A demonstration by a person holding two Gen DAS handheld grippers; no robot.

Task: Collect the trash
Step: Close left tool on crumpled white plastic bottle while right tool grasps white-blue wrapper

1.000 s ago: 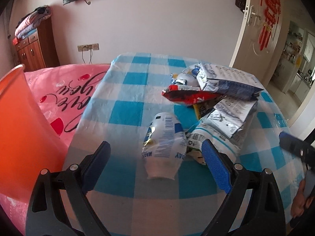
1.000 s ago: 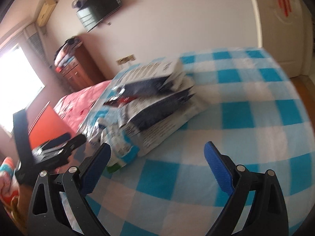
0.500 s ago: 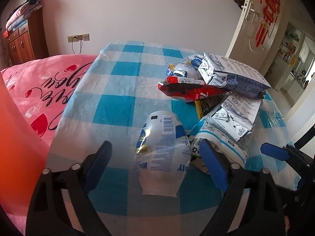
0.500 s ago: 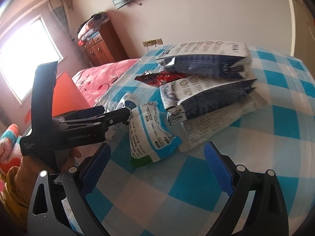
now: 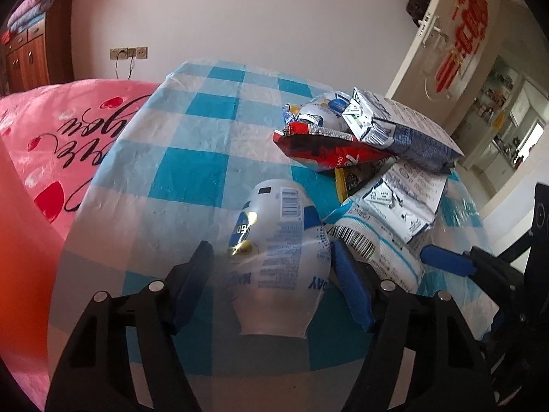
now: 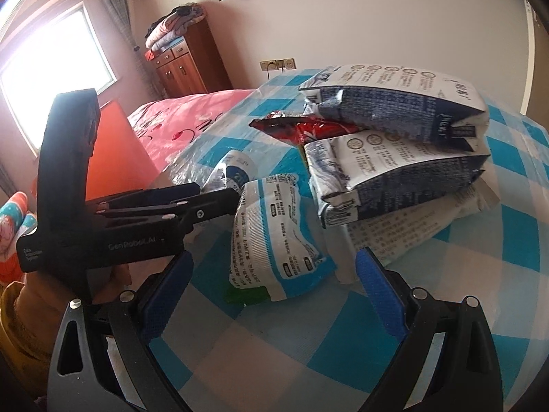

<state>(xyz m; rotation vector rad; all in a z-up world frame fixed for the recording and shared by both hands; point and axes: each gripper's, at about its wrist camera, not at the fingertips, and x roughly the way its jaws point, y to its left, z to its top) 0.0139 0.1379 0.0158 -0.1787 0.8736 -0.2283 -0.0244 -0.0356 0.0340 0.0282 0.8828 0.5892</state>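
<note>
- Presently, 1 white pouch (image 5: 274, 257) on the checked tabletop (image 5: 192, 158) is straddled by the closing left hand-held gripper (image 5: 271, 267).
- Nothing is held by the open right hand-held gripper (image 6: 274, 274).
- 2 silver-blue bags (image 6: 394, 110) are stacked nearby.

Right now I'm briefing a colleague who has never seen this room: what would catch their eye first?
The heap of crumpled snack packets at the far right of the blue-checked tablecloth, a red wrapper wedged in it. Nearer, a white pouch lies between the left gripper fingers, which are closing. A pink bedspread shows at the left.
</note>
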